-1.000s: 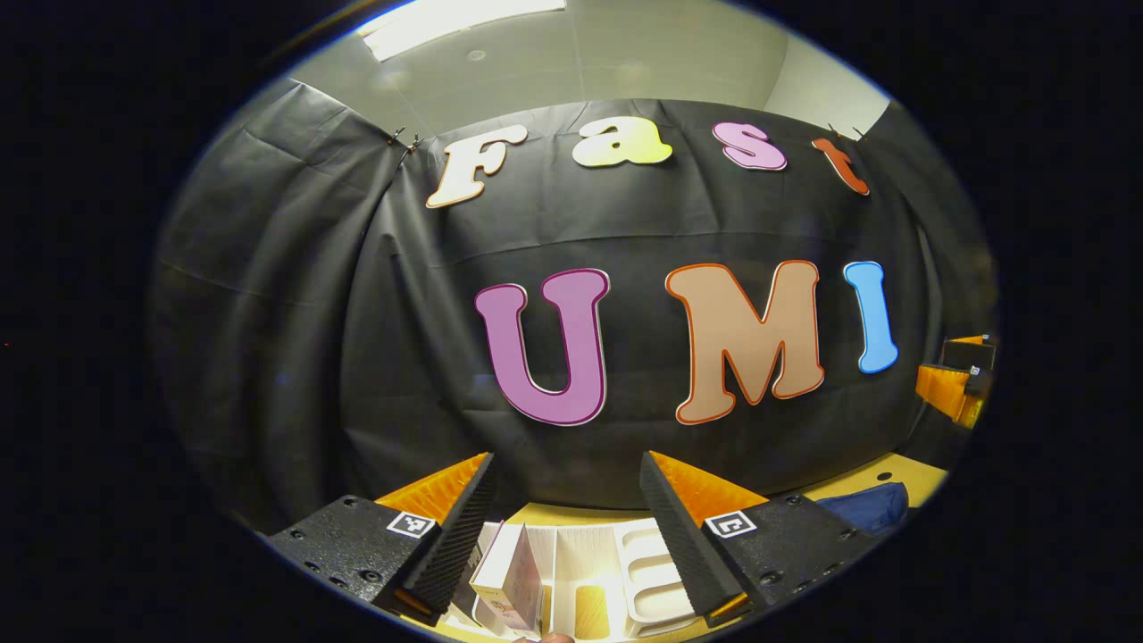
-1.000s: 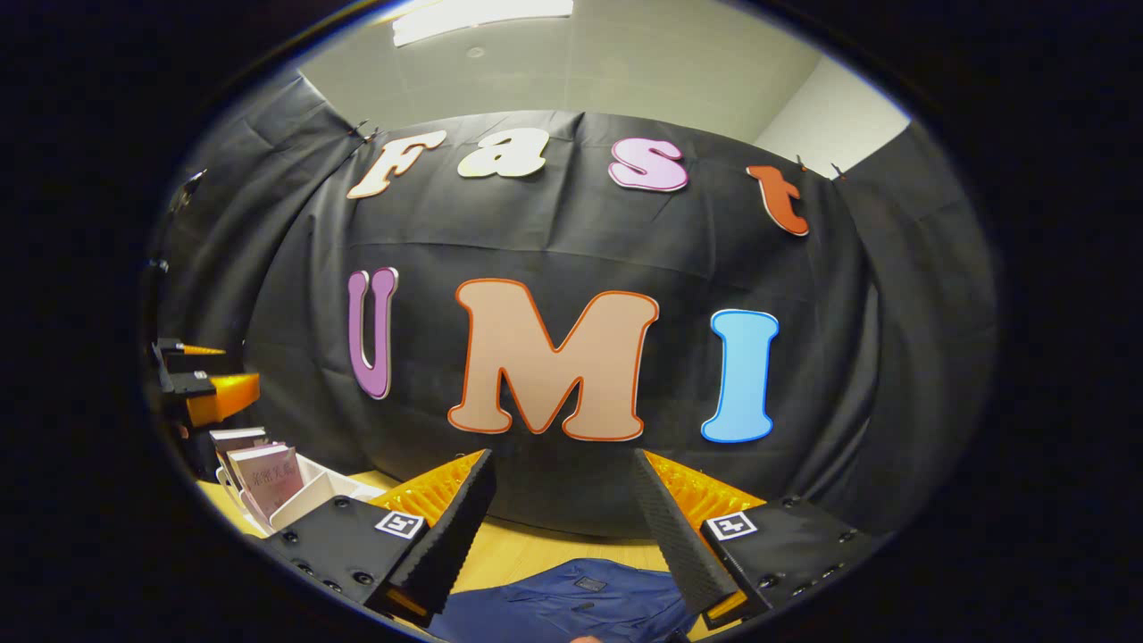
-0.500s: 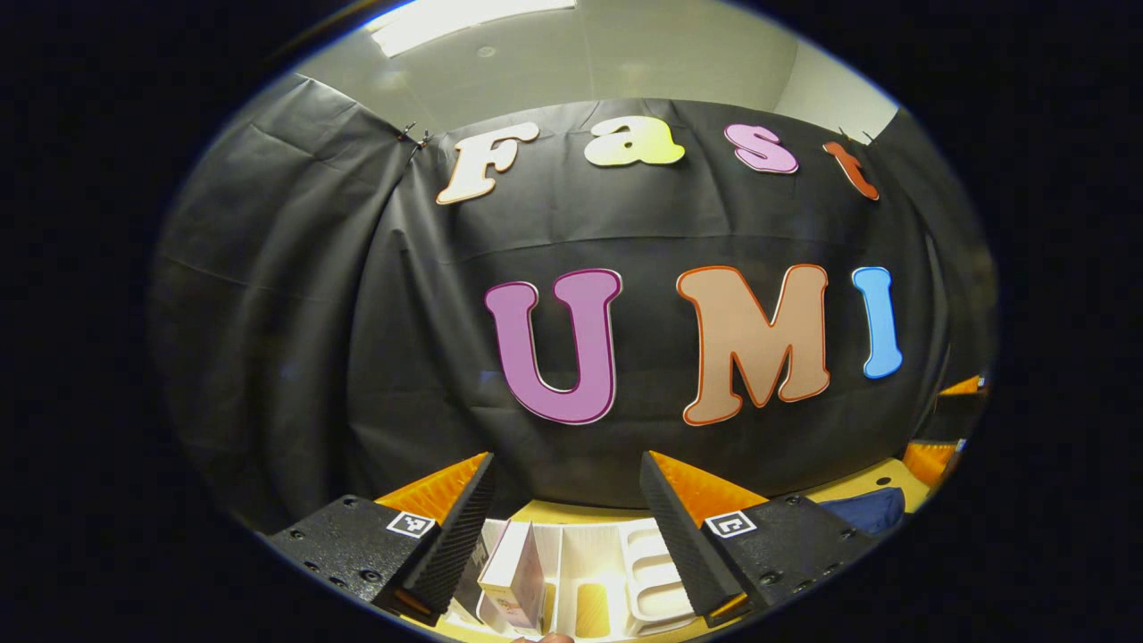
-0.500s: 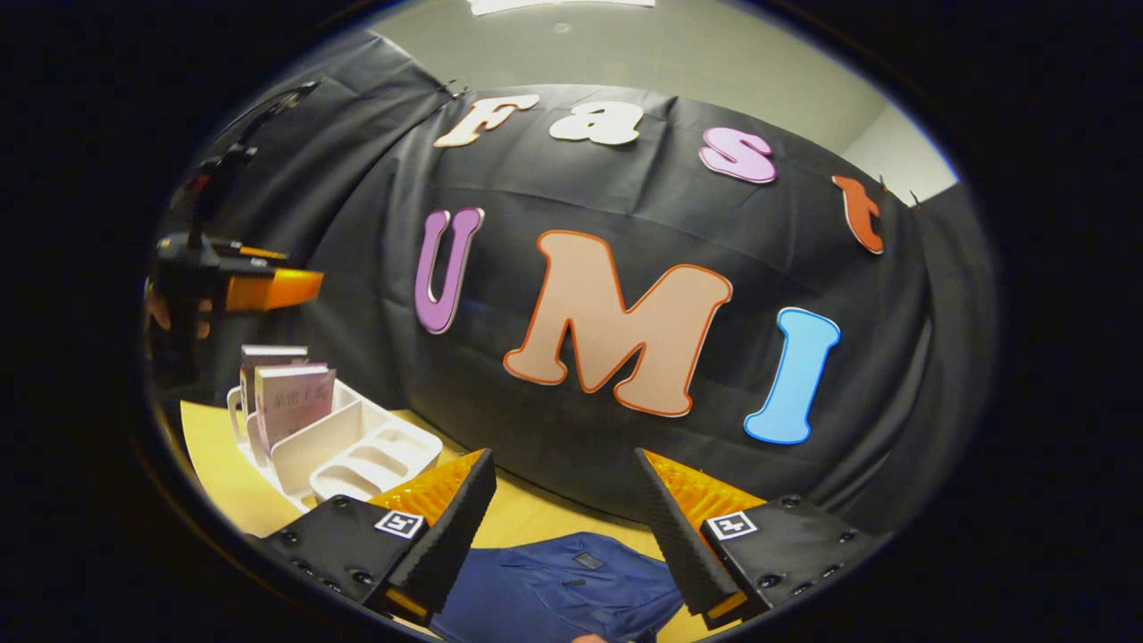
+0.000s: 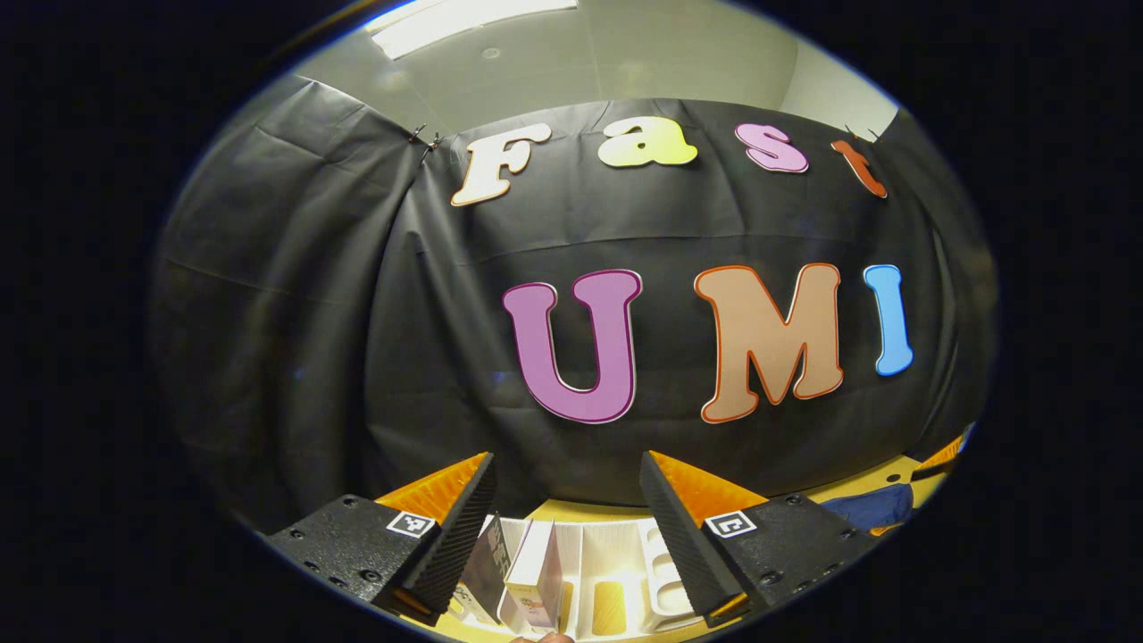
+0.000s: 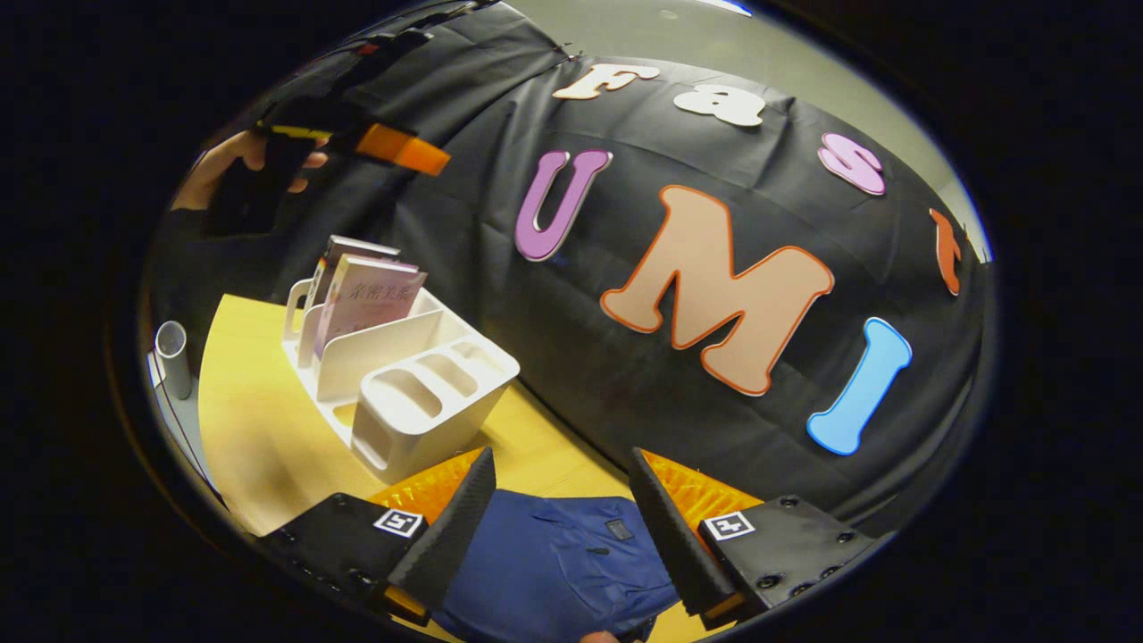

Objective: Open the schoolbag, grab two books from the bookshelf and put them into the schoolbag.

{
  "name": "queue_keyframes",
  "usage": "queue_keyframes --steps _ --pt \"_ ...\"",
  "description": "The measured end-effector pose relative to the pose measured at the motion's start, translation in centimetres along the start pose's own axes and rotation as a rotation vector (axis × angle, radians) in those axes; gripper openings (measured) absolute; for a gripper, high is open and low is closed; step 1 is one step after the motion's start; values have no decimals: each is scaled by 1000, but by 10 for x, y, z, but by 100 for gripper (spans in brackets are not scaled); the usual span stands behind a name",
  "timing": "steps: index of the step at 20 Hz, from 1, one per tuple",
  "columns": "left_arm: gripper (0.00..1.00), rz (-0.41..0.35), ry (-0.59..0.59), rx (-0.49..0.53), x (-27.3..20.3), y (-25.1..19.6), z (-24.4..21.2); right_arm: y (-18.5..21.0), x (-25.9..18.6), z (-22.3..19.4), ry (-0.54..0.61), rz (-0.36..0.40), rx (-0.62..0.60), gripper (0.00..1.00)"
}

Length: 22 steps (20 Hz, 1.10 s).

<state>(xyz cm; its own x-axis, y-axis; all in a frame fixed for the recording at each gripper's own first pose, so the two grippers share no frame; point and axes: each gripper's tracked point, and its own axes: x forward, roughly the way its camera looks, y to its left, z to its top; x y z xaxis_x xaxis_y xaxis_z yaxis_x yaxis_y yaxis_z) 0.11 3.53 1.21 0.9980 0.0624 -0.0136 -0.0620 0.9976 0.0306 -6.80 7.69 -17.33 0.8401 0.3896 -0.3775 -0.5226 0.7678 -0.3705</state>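
Tilting down and rolling since 1 s ago, right gripper (image 6: 554, 518) now hovering wide open, holding nothing, over the bag (image 6: 554, 572) lying on the table (image 6: 250, 420). Left gripper (image 5: 567, 527), also wide and empty, hanging above 2 upright books (image 6: 366, 299) in the shelf (image 6: 429, 402), nearer them.

yellow table (image 6: 250, 429), a grey tube (image 6: 172, 357), perhaps a post, at its edge

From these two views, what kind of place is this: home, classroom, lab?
Most likely a staged recording booth, not a lived-in room. Black cloth is hung as the wall, with plain ceiling above. A yellow tabletop holds only task props: a white bookshelf with books and a blue schoolbag.
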Motion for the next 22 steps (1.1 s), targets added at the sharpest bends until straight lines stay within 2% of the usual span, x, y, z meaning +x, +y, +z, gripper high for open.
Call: queue_keyframes --steps 13,16,22 --pt "93 42 23 -3 -5 21 -9 98 2 -94 149 252 -199 98" --pt "93 47 30 0 -7 23 -12 105 3 -112 170 261 -261 100" --pt "93 37 51 0 -8 18 -20 105 0 -134 190 226 -400 98"
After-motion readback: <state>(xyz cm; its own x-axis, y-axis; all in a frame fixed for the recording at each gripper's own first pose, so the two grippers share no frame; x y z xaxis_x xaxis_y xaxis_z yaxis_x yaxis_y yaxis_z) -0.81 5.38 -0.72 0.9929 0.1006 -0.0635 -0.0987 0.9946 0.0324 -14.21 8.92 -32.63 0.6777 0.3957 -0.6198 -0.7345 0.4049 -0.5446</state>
